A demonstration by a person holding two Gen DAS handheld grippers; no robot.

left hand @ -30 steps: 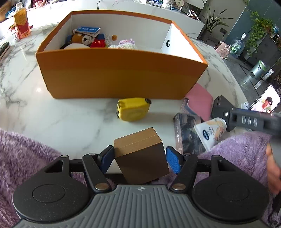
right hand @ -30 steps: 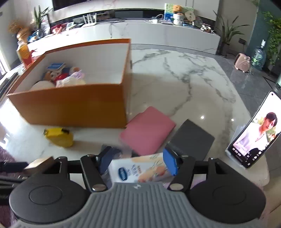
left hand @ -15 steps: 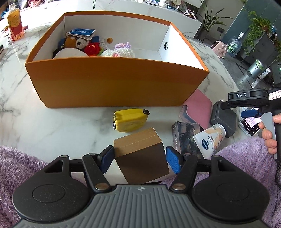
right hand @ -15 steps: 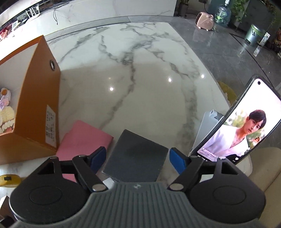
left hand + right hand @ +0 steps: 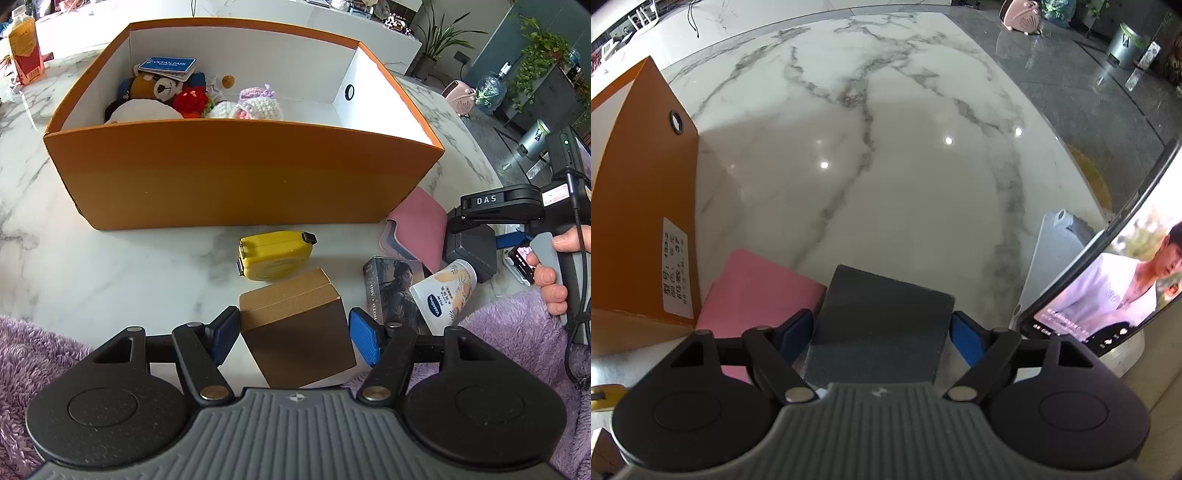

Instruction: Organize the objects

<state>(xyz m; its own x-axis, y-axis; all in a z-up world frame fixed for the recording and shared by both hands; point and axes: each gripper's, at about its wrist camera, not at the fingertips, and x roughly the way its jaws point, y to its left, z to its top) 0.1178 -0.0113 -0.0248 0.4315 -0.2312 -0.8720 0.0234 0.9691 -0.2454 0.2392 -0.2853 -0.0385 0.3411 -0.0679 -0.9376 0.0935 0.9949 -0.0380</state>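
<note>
While the marble surface (image 5: pixel 92 266) stretches off to the left in the left wrist view, a juice carton (image 5: pixel 25 48) stands at its far left edge, well apart from everything else. Next comes the orange box (image 5: pixel 236 177), open-topped, holding a teddy bear (image 5: pixel 155 86), a blue card (image 5: pixel 168 66), a red knitted piece (image 5: pixel 192 101) and pale crocheted items (image 5: pixel 247 107) in its left half; its right half shows bare white floor. Just in front of the box lies a yellow tape measure (image 5: pixel 275 254). Nearer the camera, the left claw (image 5: pixel 293 336) has its blue pads on either side of a brown cardboard cube (image 5: pixel 295 332); the left pad touches the cube's side, while a narrow gap shows at the right pad, so the claw is partly closed around it and I cannot tell whether it grips. To the cube's right sit a dark card box (image 5: pixel 393 288) and a white tube (image 5: pixel 443 291) lying across it, then a pink pouch (image 5: pixel 417 229) by the box's corner.

Further right, the right claw (image 5: pixel 882 334) straddles a dark grey block (image 5: pixel 882 325), its pads wide apart and close to the block's two sides; whether they press on it I cannot tell. The pink pouch lies just left of the block, against the orange box's end wall. At far right a phone (image 5: pixel 1115 291) leans on a stand (image 5: pixel 1049 258), its screen lit.
</note>
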